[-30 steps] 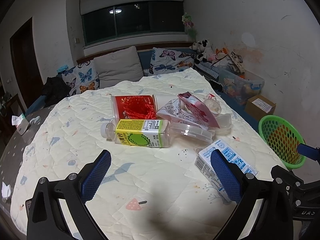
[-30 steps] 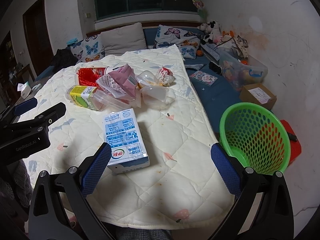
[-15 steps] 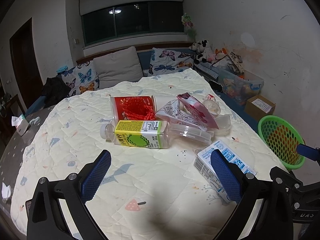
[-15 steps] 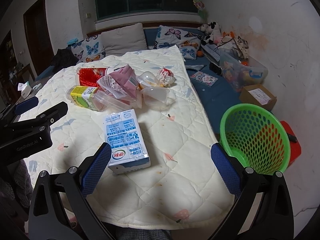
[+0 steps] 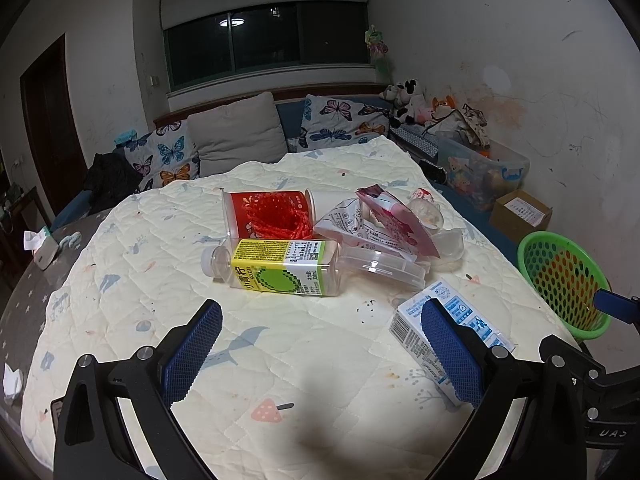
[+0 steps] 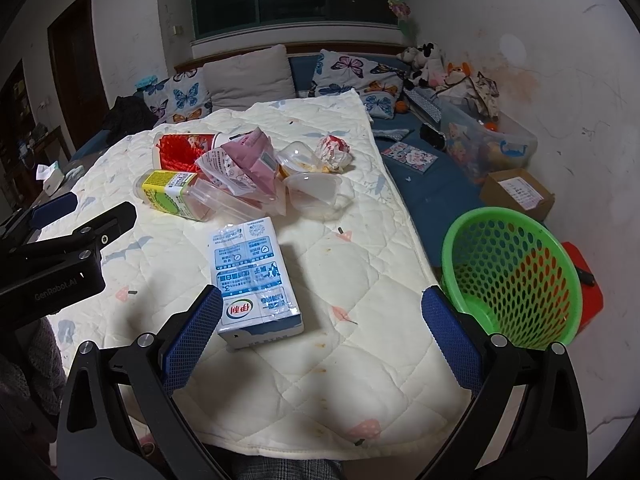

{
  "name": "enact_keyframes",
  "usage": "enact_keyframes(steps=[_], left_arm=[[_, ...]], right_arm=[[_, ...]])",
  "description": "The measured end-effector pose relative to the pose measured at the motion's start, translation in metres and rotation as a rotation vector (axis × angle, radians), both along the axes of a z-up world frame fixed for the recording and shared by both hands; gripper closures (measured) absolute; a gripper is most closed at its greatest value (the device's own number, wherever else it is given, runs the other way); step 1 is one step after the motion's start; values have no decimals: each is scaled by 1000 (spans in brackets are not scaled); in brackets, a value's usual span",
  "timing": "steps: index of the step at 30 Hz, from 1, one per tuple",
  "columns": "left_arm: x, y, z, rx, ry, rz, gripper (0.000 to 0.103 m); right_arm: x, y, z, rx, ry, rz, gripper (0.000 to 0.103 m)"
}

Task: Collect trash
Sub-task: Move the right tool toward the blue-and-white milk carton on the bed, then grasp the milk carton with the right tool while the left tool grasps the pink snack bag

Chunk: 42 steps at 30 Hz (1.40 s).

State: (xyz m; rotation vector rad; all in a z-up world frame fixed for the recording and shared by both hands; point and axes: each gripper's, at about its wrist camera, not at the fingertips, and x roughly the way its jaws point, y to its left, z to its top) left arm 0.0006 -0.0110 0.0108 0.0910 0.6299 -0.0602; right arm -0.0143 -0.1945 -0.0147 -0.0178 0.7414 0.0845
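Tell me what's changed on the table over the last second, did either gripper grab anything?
Almost nothing. Neither hand-held gripper took hold of anything: the left hand-held gripper and right hand-held gripper are both open and empty, as before. The right view has crept slightly toward the milk carton. The carton, the plastic bottle, the wrapper pile and the green basket lie where they were.

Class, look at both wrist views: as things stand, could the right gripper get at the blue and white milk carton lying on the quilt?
Probably yes. The milk carton lies alone on the quilt, apart from the trash pile, just ahead of the open right gripper and beside its left finger. Nothing stands between them.
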Motion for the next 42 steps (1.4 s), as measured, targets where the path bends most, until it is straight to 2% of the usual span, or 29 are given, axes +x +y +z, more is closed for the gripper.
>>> enact_keyframes(steps=[23,42], left_arm=[[9,10,-5,-8,10,16,6],[31,25,-10,-2,33,57,6]], right_arm=[[9,10,-6,-6,14,28,5],[36,30,-17,-14,50,123,5]])
